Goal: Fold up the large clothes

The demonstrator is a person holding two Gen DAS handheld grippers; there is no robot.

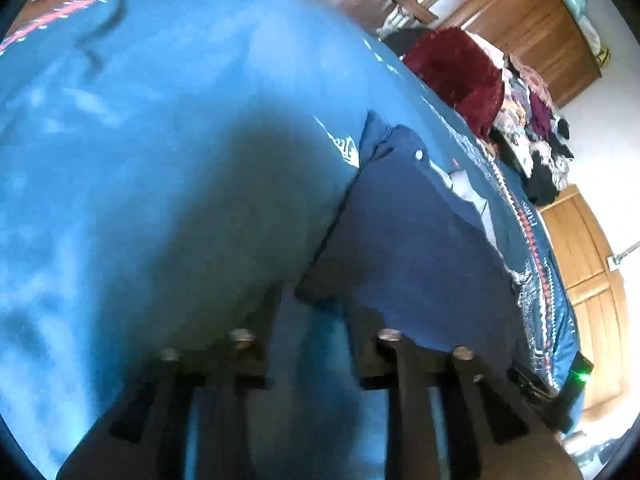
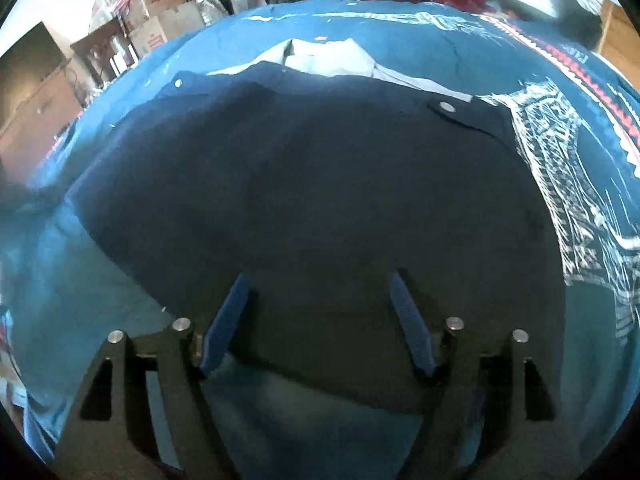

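Observation:
A dark navy garment (image 2: 312,184) lies folded flat on a blue patterned bedspread (image 2: 80,288). It has metal snap buttons and a pale grey lining (image 2: 328,56) at its far edge. My right gripper (image 2: 320,280) is open, and its blue pads (image 2: 228,320) straddle the garment's near edge from just above. In the left wrist view the same garment (image 1: 412,240) lies to the right. Its near left corner sits at the tips of my left gripper (image 1: 316,300), whose jaws stand apart, and the cloth is not pinched.
A red garment (image 1: 460,72) and a heap of mixed clothes (image 1: 532,132) sit at the bed's far side. Wooden wardrobes (image 1: 520,28) stand behind them. Cardboard boxes (image 2: 160,12) and dark furniture are off the bed's left. Open bedspread (image 1: 140,160) stretches left of the garment.

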